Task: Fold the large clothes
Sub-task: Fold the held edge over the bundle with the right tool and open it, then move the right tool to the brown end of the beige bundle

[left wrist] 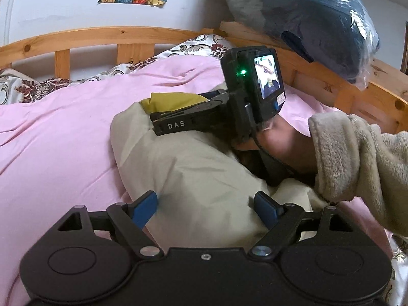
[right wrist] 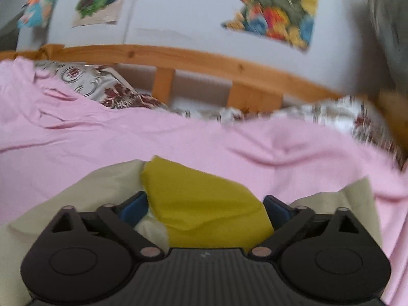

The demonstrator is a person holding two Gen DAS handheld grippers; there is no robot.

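A large beige garment (left wrist: 199, 173) with a yellow-green part (left wrist: 173, 102) lies bunched on the pink bed cover (left wrist: 63, 127). My left gripper (left wrist: 205, 207) hangs over its near end, jaws wide, with beige cloth lying between the blue pads (left wrist: 144, 209) but not pinched. My right gripper (left wrist: 163, 119), held by a hand in a fuzzy sleeve (left wrist: 357, 168), rests on the garment's far side. In the right wrist view the right gripper (right wrist: 205, 209) stands wide open, the yellow-green cloth (right wrist: 204, 204) loose between its pads, with beige garment (right wrist: 89, 191) on both sides.
A wooden bed rail (left wrist: 114, 35) runs along the white wall behind. Patterned pillows (left wrist: 25, 86) lie against it. A plastic bag of dark clothes (left wrist: 318, 20) sits on the rail at the upper right. The pink cover (right wrist: 153, 137) spreads to the left and beyond the garment.
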